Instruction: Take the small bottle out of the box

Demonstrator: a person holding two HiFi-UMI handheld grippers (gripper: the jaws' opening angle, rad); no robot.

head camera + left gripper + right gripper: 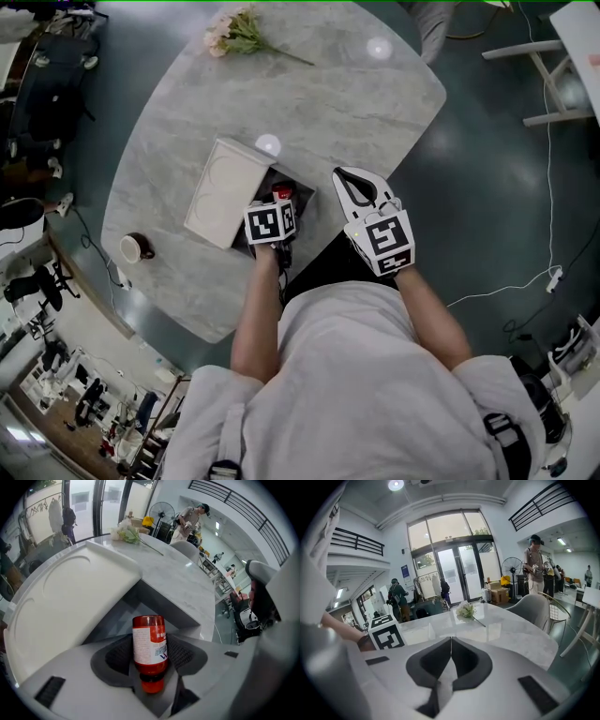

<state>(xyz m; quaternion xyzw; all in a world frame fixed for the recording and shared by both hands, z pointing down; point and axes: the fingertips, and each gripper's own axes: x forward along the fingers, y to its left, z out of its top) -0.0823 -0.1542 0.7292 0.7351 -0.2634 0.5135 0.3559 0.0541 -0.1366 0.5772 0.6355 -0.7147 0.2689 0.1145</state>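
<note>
This is a large open office or studio hall rather than a home. Tall glass doors point(459, 569) stand at the far side, with a railed mezzanine point(356, 541) up on the left. A standing fan point(513, 569), cardboard boxes point(499, 594) and people point(534, 566) are near the doors. Office chairs point(37, 281) and a cable point(547, 141) sit on the dark floor point(469, 187) around the marble table point(309, 103).

Bright, even indoor light in all 3 views. Head view: 2 round lamp reflections glared on marble table point(375, 112), 1 near far edge, 1 beside box point(220, 187); box interior sat in dark shadow. Right gripper view: daylight poured through tall glass doors point(459, 569), ceiling lamp point(396, 484) blew out white. Shadows were soft. Both gripper views were fisheye: black corners, straight lines bowed toward edges. In focus: small bottle point(149, 639), sharp in left gripper point(149, 656); gripper body near lens looked soft.
</note>
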